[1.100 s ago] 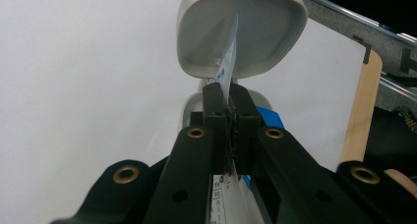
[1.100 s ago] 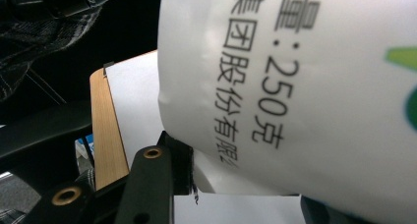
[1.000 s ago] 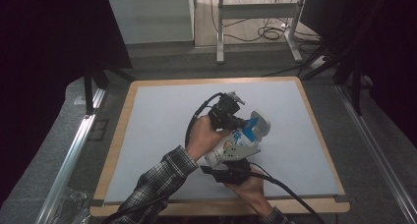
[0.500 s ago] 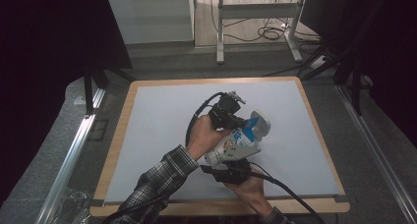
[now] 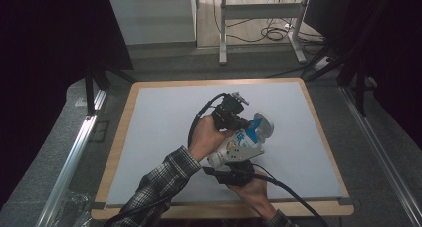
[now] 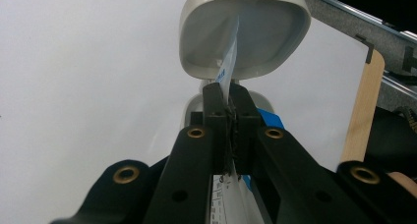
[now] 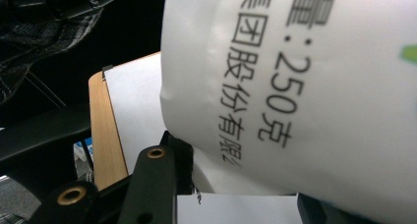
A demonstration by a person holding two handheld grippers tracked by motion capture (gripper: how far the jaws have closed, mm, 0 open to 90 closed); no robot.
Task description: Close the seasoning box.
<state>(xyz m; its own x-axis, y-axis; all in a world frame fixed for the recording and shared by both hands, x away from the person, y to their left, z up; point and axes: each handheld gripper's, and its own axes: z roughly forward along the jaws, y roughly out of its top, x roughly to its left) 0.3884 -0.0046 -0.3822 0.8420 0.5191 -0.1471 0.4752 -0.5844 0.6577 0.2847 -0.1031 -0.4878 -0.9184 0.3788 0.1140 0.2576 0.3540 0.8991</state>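
A white and blue pouch (image 5: 242, 137) with black printed text is held above the table between my two grippers. My left gripper (image 5: 238, 118) is shut on the pouch's thin upper edge (image 6: 229, 67), its jaws pressed together on it (image 6: 231, 100). Just beyond that edge sits a white rounded bowl (image 6: 246, 32), which lies beside the pouch's top (image 5: 264, 121). My right gripper (image 5: 238, 156) holds the pouch's lower end. The pouch (image 7: 295, 86) bulges between the jaws of this gripper (image 7: 241, 184), which is shut on it.
The white mat (image 5: 164, 122) covers a wooden-edged table (image 5: 117, 152). A plaid sleeve (image 5: 159, 187) comes in from the lower left. Black cables (image 5: 288, 187) trail from the grippers. Metal rails (image 5: 74, 152) and table legs (image 5: 223, 33) stand around the table.
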